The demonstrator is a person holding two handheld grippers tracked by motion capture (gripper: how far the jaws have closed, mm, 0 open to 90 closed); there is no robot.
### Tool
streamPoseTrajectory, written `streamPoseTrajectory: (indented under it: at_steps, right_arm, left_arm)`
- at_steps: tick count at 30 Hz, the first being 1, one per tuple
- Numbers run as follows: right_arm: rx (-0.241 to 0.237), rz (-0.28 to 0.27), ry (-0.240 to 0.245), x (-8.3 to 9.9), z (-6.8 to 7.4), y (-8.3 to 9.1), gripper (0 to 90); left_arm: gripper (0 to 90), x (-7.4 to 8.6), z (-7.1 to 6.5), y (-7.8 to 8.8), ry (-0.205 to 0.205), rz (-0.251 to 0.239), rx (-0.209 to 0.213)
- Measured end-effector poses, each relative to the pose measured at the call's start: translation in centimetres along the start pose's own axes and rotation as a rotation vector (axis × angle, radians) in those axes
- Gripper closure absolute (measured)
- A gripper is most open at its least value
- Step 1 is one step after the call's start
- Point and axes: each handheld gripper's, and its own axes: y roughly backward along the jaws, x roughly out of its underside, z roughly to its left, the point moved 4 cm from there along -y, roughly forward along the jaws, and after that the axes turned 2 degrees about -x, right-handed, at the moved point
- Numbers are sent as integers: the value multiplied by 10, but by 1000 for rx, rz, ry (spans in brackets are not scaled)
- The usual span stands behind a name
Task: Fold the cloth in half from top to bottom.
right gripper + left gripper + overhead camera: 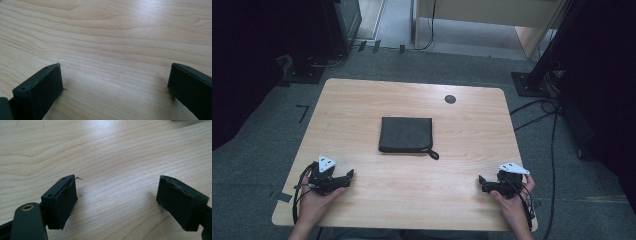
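With the dark folded pouch lying mid-counter, well apart from both, the left hand-held gripper and right hand-held gripper, each spread and empty, should approach its near corners low and level.

The small dark round spot on the table is too small to identify, perhaps a grommet.

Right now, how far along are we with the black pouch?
Nothing looks done: the black pouch lies flat and closed mid-table, its loop at the near right corner. Nothing is in hand: the left gripper and right gripper rest near the table's near edge, jaws open on bare wood. Reaching and gripping the pouch are left.
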Motion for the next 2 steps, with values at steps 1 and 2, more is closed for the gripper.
streamPoseTrajectory:
  at_steps: [1,2]
  right_arm:
    - [2,1,-2,0,0,0,0]
    - [3,0,-3,0,0,0,0]
  left_arm:
    - [162,0,0,0,0,0,0]
    - [162,0,0,0,0,0,0]
